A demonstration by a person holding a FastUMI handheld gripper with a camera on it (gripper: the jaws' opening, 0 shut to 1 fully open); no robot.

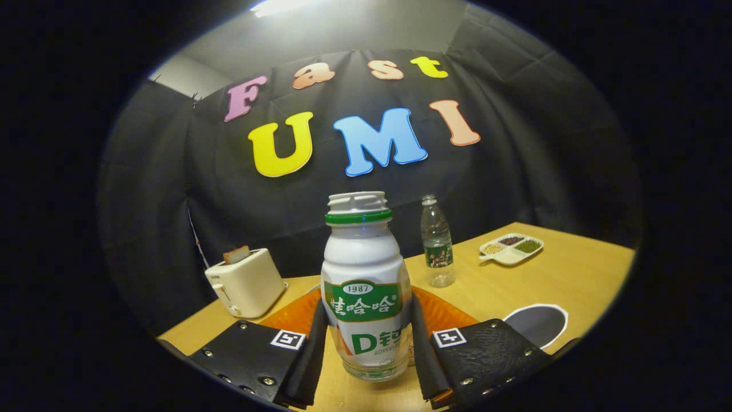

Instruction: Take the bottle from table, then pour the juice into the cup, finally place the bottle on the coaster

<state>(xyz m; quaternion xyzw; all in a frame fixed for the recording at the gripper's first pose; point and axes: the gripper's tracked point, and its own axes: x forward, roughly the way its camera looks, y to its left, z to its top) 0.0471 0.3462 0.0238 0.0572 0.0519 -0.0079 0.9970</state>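
Observation:
A white juice bottle (365, 286) with a green label and a green neck ring stands upright between my fingers, its threaded mouth uncapped. My gripper (367, 320) is shut on the bottle, with the black pads (313, 349) pressing its lower sides from left and right. Its clear base sits just over the wooden table (572, 274); I cannot tell if it touches. Right behind the bottle lies an orange ribbed vessel (443, 312), mostly hidden, which looks like the cup. A grey round coaster (537, 323) with a white rim lies on the table just beyond my right finger.
A clear water bottle (437, 243) stands further back, right of the juice bottle. A white divided dish (512, 247) with beans sits at the far right. A cream toaster (246, 281) with a slice of bread in it stands at the table's left edge.

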